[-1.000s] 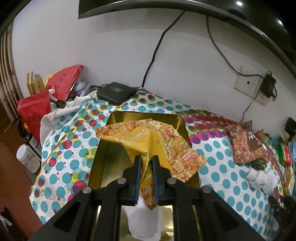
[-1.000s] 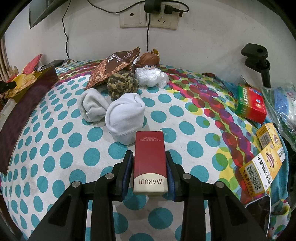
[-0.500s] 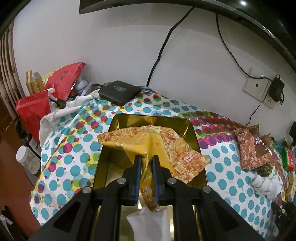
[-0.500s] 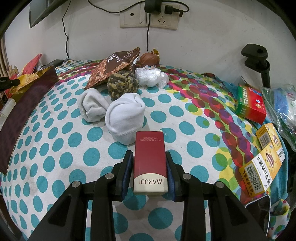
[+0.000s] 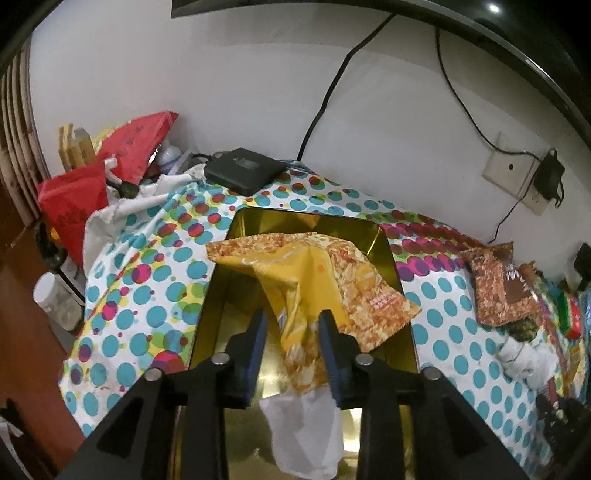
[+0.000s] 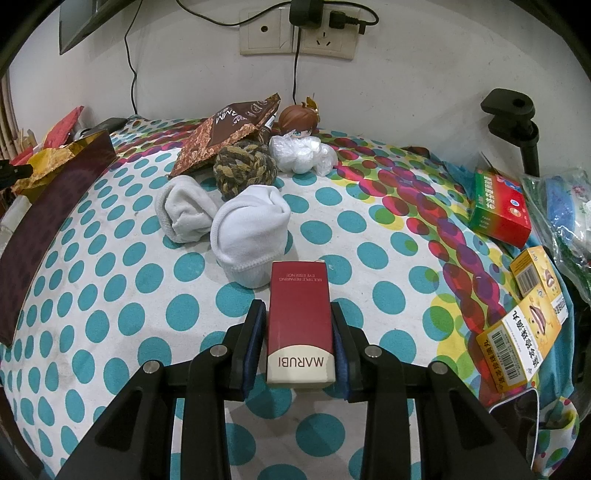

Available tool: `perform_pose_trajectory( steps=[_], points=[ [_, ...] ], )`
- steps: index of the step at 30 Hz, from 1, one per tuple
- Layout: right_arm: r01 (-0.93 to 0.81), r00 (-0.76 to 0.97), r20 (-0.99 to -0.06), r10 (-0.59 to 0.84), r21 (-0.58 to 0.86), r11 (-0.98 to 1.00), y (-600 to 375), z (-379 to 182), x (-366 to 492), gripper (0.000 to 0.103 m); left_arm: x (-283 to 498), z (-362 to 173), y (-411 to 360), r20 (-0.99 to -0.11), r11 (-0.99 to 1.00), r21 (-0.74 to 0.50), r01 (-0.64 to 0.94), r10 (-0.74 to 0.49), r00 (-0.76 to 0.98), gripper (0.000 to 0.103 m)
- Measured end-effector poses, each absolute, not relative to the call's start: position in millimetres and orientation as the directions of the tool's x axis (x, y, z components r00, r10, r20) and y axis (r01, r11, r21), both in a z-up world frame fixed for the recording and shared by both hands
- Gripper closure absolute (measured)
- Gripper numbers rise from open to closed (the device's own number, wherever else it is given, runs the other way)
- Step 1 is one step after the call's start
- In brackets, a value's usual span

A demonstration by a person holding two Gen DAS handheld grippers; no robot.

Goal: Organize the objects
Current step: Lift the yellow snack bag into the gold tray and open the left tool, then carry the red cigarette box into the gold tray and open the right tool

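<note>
Your left tool [image 5: 290, 332] is opening, pads apart either side of the yellow snack bag [image 5: 314, 284], which hangs above the gold tin [image 5: 218, 295]. Your right tool [image 6: 297, 343] stays clamped on the red Marubi box [image 6: 299, 317], its long axis pointing away, well right of the tin.

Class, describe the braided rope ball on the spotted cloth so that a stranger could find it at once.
Start at the wall sockets and drop to the spotted tablecloth below. The braided rope ball sits between the brown snack packet behind and two rolled white socks in front. It alone is a knotted olive, tan and grey cord.
</note>
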State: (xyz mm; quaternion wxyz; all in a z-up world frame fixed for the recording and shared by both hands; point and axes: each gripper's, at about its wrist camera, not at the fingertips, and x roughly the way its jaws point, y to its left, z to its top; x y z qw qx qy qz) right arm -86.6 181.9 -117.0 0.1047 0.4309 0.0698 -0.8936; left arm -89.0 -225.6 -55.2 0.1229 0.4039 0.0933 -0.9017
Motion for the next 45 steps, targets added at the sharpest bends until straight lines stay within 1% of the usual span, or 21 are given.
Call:
perform_pose_trajectory(
  steps=[1, 3, 6, 12, 18, 24, 27, 29, 35, 39, 45],
  points=[
    [0.247, -0.607, -0.785, -0.127, -0.034, -0.968, 181.9, -116.9, -86.6, 0.071, -86.8, -55.6, -224.3, -0.756, -0.952, -0.065, 0.3, -0.149, -0.637, 0.062],
    [0.247, -0.607, -0.785, -0.127, -0.034, -0.968, 181.4, -116.9, -86.4, 0.071, -80.1, -55.6, -220.2, -0.758, -0.953, -0.082, 0.292, -0.131, -0.639, 0.062],
    [0.247, -0.608, -0.784, -0.124, -0.038, -0.968, 180.6, -116.9, -86.0, 0.071, -67.7, -51.8, -213.6, -0.753, -0.95, -0.08, 0.301, -0.141, -0.643, 0.062],
    [0.247, -0.61, -0.783, -0.12, -0.044, -0.968, 182.3, -116.4, -86.9, 0.071, -37.2, -43.9, -207.4, -0.746, -0.938, -0.139, 0.317, -0.111, -0.657, 0.062],
    [0.258, -0.614, -0.781, -0.117, -0.059, -0.964, 177.3, -115.9, -85.2, 0.075, -5.6, -39.5, -188.7, -0.734, -0.944, -0.064, 0.324, -0.175, -0.656, 0.061],
    [0.282, -0.629, -0.765, -0.139, -0.057, -0.958, 173.0, -112.5, -78.2, 0.075, 21.2, -42.8, -174.4, -0.739, -0.953, -0.089, 0.291, -0.132, -0.66, 0.061],
    [0.271, -0.649, -0.749, -0.133, -0.064, -0.961, 175.3, -108.1, -73.7, 0.075, 34.0, -41.5, -169.6, -0.729, -0.958, -0.075, 0.276, -0.136, -0.67, 0.061],
    [0.271, -0.64, -0.756, -0.136, -0.057, -0.961, 172.9, -103.7, -69.4, 0.075, 39.5, -40.1, -172.6, -0.731, -0.96, -0.084, 0.267, -0.122, -0.671, 0.061],
    [0.342, -0.667, -0.711, -0.223, -0.026, -0.939, 131.9, -61.1, -54.2, 0.075, 55.3, -35.7, -206.5, -0.723, -0.929, -0.188, 0.319, -0.088, -0.685, 0.061],
    [0.453, -0.643, -0.69, -0.331, 0.006, -0.892, 73.6, -36.3, -47.6, 0.075, 65.9, -35.8, -220.8, -0.727, -0.921, -0.198, 0.335, -0.091, -0.681, 0.061],
    [0.582, -0.551, -0.696, -0.46, 0.074, -0.81, -12.5, -26.1, -43.8, 0.075, 84.5, -31.2, -234.8, -0.72, -0.926, -0.18, 0.332, -0.106, -0.686, 0.061]
  ],
)
